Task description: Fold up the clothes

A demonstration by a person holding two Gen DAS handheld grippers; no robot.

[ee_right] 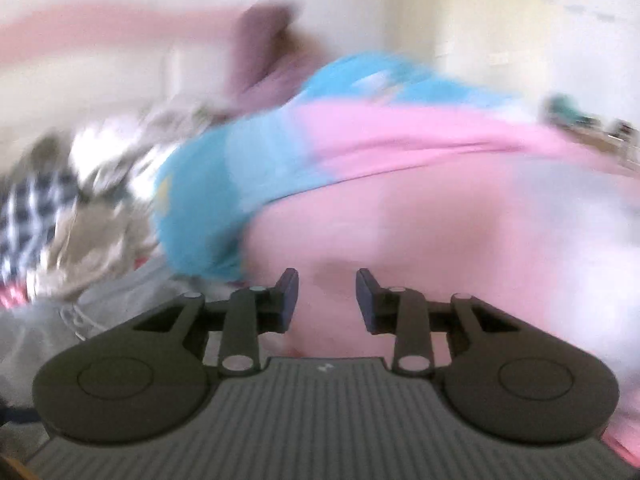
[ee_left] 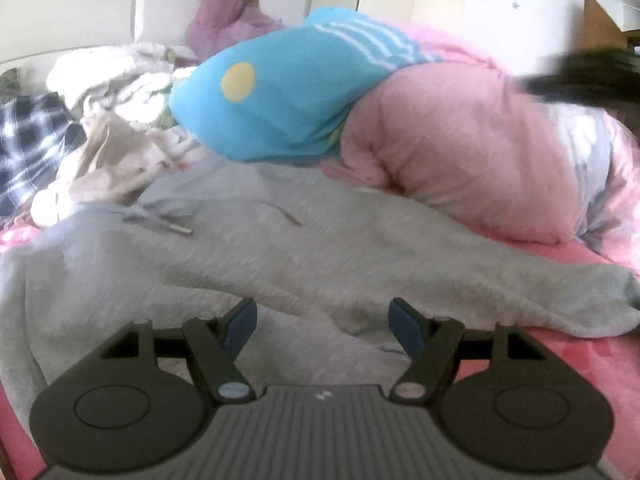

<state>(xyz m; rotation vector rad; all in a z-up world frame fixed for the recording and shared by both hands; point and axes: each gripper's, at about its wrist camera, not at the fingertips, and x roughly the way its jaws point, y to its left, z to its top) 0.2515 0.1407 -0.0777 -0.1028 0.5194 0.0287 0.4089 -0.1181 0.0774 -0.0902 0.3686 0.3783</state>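
Pink bed sheet (ee_left: pixel 580 364) carries the grey hooded sweatshirt (ee_left: pixel 248 248) spread in the near middle, seemingly for folding, while the left hand-held gripper (ee_left: pixel 322 322) hovers over it and the right hand-held gripper (ee_right: pixel 327 300), blurred, faces the pink duvet (ee_left: pixel 460 152), both gaping and holding nothing.

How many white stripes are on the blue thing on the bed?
3. The white stripes run side by side across the upper end of the blue cushion, which leans on the pink quilt. More may be hidden round its far side.
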